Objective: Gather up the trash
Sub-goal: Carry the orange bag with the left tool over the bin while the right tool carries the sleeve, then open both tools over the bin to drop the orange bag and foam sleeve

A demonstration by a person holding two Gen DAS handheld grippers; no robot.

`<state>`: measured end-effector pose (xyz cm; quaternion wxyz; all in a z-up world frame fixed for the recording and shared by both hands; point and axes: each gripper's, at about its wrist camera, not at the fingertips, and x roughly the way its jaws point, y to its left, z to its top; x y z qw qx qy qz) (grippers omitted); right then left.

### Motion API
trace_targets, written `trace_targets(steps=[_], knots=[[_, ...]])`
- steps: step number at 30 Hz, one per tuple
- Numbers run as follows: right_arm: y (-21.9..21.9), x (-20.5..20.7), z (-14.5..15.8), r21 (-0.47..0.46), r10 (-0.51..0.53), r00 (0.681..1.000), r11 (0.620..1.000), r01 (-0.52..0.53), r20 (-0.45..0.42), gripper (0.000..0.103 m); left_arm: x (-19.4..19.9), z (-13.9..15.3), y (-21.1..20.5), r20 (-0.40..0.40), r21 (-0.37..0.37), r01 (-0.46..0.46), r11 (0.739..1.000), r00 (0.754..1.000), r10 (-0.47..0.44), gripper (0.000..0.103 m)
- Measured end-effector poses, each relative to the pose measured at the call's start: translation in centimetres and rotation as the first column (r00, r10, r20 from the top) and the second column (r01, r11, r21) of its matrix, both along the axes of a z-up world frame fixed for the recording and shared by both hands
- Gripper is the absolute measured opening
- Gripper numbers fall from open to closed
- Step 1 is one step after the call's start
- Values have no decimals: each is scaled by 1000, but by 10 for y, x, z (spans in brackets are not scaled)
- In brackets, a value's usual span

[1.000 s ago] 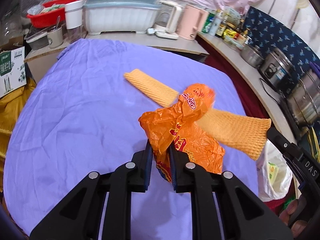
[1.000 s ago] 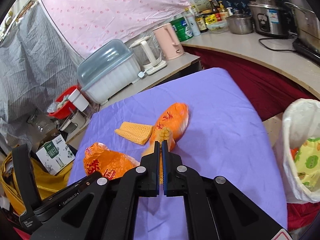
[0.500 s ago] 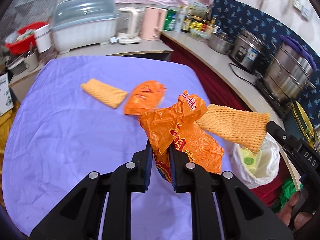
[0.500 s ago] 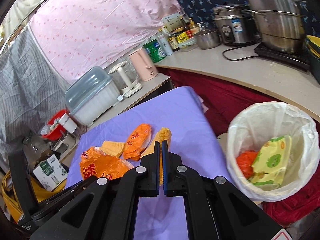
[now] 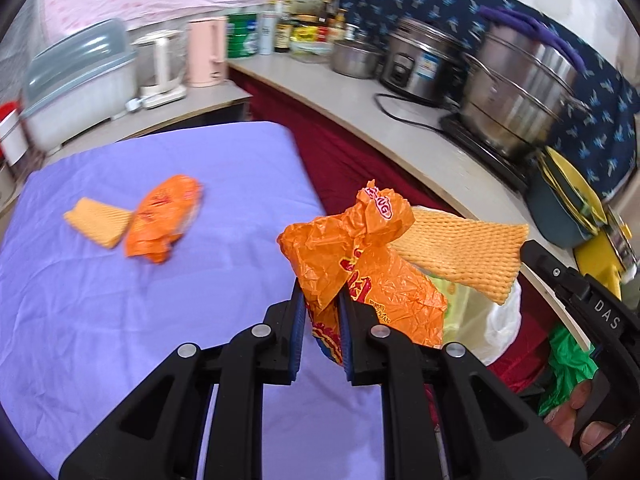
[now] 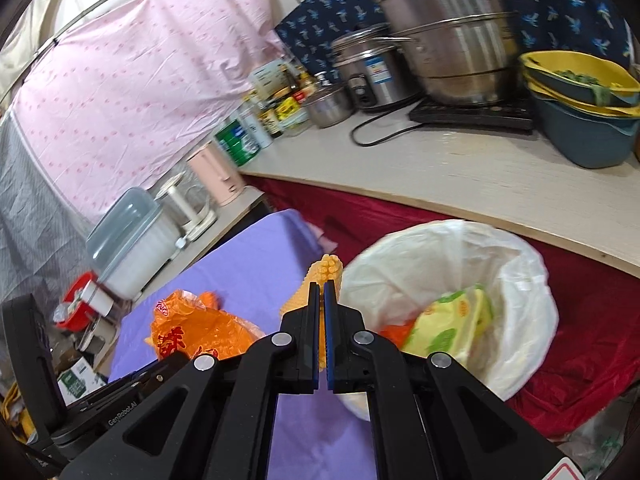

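My left gripper point(image 5: 321, 300) is shut on a crumpled orange plastic bag point(image 5: 360, 256), held above the right edge of the purple table point(image 5: 120, 300). My right gripper point(image 6: 322, 292) is shut on a yellow foam net sleeve point(image 6: 325, 276), held at the near rim of the white-lined trash bin point(image 6: 460, 264). That sleeve also shows in the left wrist view point(image 5: 460, 250), over the bin point(image 5: 500, 320). The orange bag shows in the right wrist view point(image 6: 192, 328). A second orange bag point(image 5: 162, 216) and another foam sleeve point(image 5: 98, 226) lie on the table.
The bin holds a yellow-green wrapper point(image 6: 452, 320) and something orange. A counter point(image 6: 440, 184) with pots point(image 6: 448, 36), bottles and stacked basins point(image 6: 584, 108) curves behind the bin. A dish box point(image 5: 76, 84) and pink kettle point(image 5: 206, 52) stand beyond the table.
Both grippers have swung right with their loads, from over the middle of the table to the table's right edge and the trash bin. Both stay shut.
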<state>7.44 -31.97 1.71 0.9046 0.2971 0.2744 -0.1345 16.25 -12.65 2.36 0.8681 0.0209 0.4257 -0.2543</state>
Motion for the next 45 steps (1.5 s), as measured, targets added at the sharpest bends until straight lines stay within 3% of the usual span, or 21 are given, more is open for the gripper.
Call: trace_targets(steps=[14, 18, 20, 21, 23, 25, 38, 43, 45], knots=[[-62, -37, -25, -6, -153, 986, 988, 153, -65, 3, -12, -20, -96, -22, 35, 165, 986, 986, -164, 16], [-69, -34, -36, 4, -166, 982, 986, 167, -92, 3, -11, -33, -119, -28, 57, 206, 977, 978, -205, 21], [-70, -30, -43, 10, -163, 981, 986, 165, -106, 3, -8, -39, -125, -27, 83, 210, 974, 978, -209, 34], [-70, -29, -45, 13, -161, 981, 986, 164, -111, 4, -7, -41, -126, -30, 84, 209, 974, 978, -207, 38], [-70, -26, -50, 18, -155, 980, 987, 159, -121, 6, -3, -43, -123, -38, 73, 194, 978, 981, -192, 59], [-70, -23, -54, 21, -155, 980, 987, 159, -126, 8, 1, -43, -116, -31, 59, 165, 985, 986, -163, 65], [-45, -6, -45, 23, -102, 989, 994, 105, -108, 11, 14, -40, -73, -17, 76, 72, 995, 997, -70, 66], [-25, 1, -37, 20, -67, 993, 997, 69, -96, 28, 18, -36, -55, -16, 68, 30, 997, 999, -29, 66], [-16, 4, -34, 10, -48, 994, 999, 50, -94, 30, 21, -35, -46, -19, 65, 10, 998, 1000, -9, 69]])
